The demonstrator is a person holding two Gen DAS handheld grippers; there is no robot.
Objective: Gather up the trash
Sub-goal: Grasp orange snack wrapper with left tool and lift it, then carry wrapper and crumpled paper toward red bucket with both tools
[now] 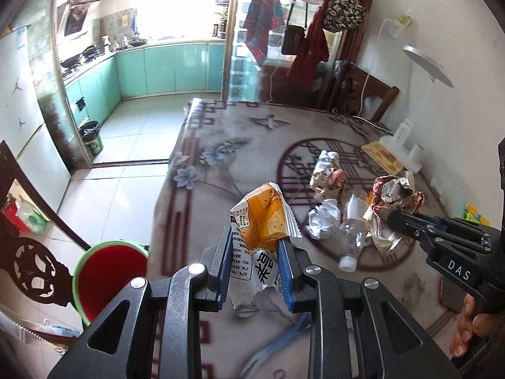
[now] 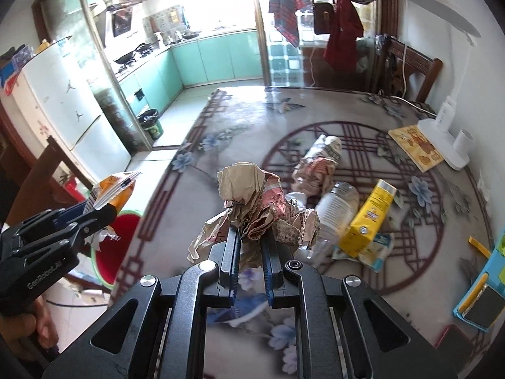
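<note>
Setting: a table (image 1: 221, 145) covered with a pale cloth printed with blue flowers and a dark red round lattice; a tiled floor and a kitchen with turquoise cabinets lay beyond it
Left gripper (image 1: 255, 246): its blue-padded fingers were clamped on an orange and white snack wrapper (image 1: 262, 218), which stuck up crumpled between them, held above the near left part of the table
Right gripper (image 2: 251, 246): clenched on a crumpled wad of tan and reddish paper (image 2: 262, 208), lifted clear of the cloth; a hand (image 1: 470, 328) gripped its handle at the lower right of the left camera's view
Bin: a red bin with a green rim (image 1: 110, 271) stood on the floor just beside the table's left edge, below and left of the wrapper
Trash on the table: a clear plastic bottle (image 1: 353, 227) with a white cap lay on its side inside the lattice circle, with a ball of white paper (image 1: 325, 221) just to its left, a crumpled printed wad (image 1: 326, 173) behind them, and a yellow carton (image 2: 369, 221) lying on a flattened white packet to the right
Far right edge: a white desk lamp (image 2: 442, 135) stood beside a yellow patterned mat (image 2: 416, 148)
Background: a wooden chair (image 2: 407, 66) behind the table, clothes hanging at the doorway, and a white fridge (image 2: 56, 94) on the left
</note>
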